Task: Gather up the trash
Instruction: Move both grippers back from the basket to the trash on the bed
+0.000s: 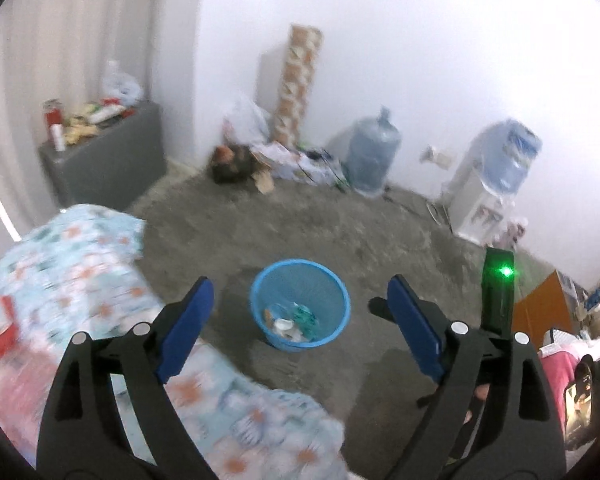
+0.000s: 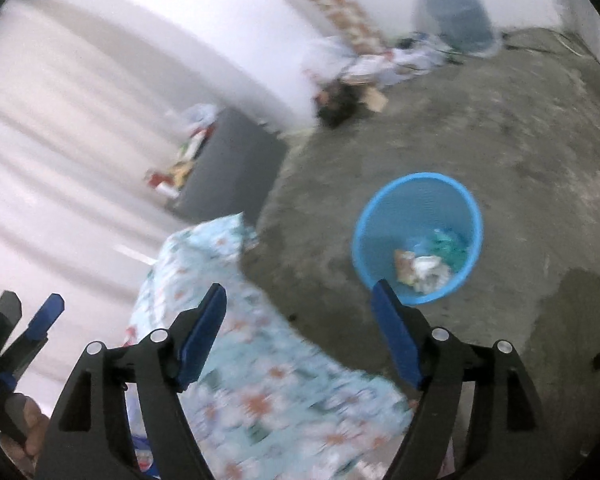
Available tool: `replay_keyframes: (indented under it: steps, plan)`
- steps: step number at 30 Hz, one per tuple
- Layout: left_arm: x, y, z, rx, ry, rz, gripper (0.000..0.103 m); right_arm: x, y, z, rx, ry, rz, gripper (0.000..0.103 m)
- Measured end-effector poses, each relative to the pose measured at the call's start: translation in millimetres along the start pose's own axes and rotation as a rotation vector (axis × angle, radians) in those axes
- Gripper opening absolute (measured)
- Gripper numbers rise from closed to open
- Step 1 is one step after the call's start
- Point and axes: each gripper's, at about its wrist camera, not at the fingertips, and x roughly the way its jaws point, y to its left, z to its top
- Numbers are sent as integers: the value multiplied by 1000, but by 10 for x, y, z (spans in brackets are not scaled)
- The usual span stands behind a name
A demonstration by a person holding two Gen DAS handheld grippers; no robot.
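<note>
Grey concrete floor [image 1: 300, 232] filled the middle of both views, with white walls behind it. Above this floor I held my left gripper [image 1: 300, 316] with its blue fingers [image 1: 188, 328] spread wide apart and nothing between them. My right gripper [image 2: 300, 320] was also released, its blue pads [image 2: 392, 332] standing well apart and holding nothing. Between the left fingers, further down on the floor, I saw the blue basket [image 1: 300, 304] standing upright, and some trash [image 1: 292, 320] lay at its bottom: crumpled white, green and orange pieces. In the right wrist view the same basket [image 2: 418, 236] appeared just above my right finger, with the trash [image 2: 428, 264] inside it. Beside the basket, on the left, a bed with a flowered blue sheet [image 1: 80, 272] came near to both grippers. Further away a grey cabinet [image 1: 104, 168] stood at the curtain, with bottles and packets on its top. Against the far wall were a tall patterned box [image 1: 298, 84], a pile of bags and papers [image 1: 284, 156], a big water bottle [image 1: 374, 152] and a white water dispenser [image 1: 488, 192]. All was rather blurred.
</note>
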Motion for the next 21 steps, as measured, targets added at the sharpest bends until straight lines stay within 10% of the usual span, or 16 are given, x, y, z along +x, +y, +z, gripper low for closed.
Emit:
replay_keyframes:
  steps: [21]
  plan:
    - [-2083,1329,-1448,-257,-219,459,85,198,1400,-875,-259,301,194,74]
